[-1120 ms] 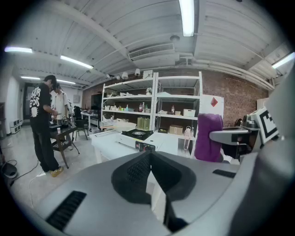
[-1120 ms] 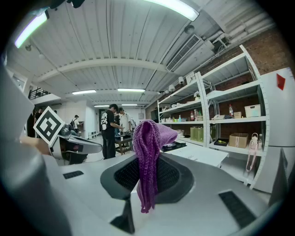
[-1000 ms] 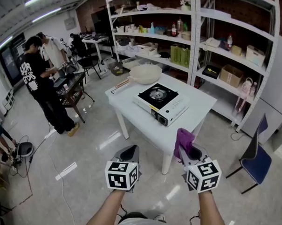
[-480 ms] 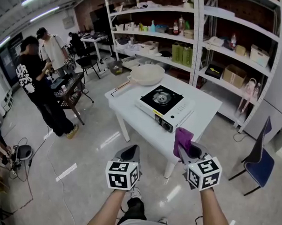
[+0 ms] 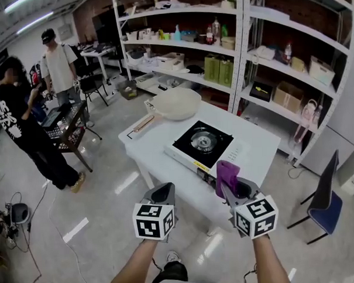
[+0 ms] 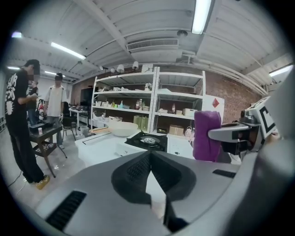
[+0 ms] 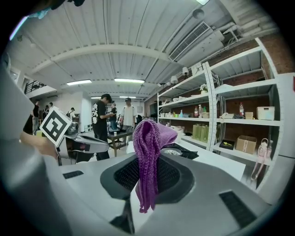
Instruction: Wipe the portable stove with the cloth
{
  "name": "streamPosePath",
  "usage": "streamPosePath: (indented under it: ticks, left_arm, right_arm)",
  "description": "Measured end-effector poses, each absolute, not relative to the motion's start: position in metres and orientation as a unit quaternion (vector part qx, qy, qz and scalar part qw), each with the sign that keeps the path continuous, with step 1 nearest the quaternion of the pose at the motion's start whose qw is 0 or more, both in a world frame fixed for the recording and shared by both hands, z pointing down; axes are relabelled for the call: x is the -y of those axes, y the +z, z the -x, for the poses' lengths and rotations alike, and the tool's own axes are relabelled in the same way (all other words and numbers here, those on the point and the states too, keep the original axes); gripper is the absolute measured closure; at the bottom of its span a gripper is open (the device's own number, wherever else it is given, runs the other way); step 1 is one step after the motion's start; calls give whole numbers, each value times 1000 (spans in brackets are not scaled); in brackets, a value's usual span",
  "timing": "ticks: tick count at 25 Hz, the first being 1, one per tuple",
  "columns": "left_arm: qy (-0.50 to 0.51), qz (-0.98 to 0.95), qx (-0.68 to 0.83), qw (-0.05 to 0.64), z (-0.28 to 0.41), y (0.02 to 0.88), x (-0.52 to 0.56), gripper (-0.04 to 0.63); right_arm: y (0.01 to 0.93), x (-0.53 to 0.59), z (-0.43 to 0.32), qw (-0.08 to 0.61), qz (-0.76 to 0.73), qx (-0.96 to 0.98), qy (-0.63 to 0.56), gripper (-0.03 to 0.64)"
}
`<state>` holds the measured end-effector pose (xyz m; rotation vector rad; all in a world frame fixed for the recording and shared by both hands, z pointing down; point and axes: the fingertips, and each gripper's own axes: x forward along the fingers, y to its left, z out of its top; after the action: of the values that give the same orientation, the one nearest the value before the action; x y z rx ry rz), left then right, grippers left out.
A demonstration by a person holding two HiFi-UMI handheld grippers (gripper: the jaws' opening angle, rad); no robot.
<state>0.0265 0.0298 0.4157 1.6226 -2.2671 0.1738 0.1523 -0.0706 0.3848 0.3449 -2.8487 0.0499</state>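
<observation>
One pan (image 5: 176, 103) near portable stove (image 5: 203, 144)

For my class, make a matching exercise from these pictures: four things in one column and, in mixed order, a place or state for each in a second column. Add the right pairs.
Things
1. cloth
2. portable stove
3. pan
4. left gripper

Places or states
A. jaws together, holding nothing
B. at the far end of the white table
C. purple, clamped in the jaws of the right gripper
D. on the table, on the side nearer the person

Pairs: 1-C, 2-D, 3-B, 4-A
</observation>
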Motion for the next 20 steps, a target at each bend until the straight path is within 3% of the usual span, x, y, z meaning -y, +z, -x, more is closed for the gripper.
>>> streamPosePath:
  ticks: [11,20]
  left_arm:
    - [70,-625,757,179,73,412,23,592]
    - [75,-652,734,176,113,413,47,592]
  right_arm:
    - [367,119,-52,154,-163,974,24,546]
    - [341,162,-4,142,-181,973,39,546]
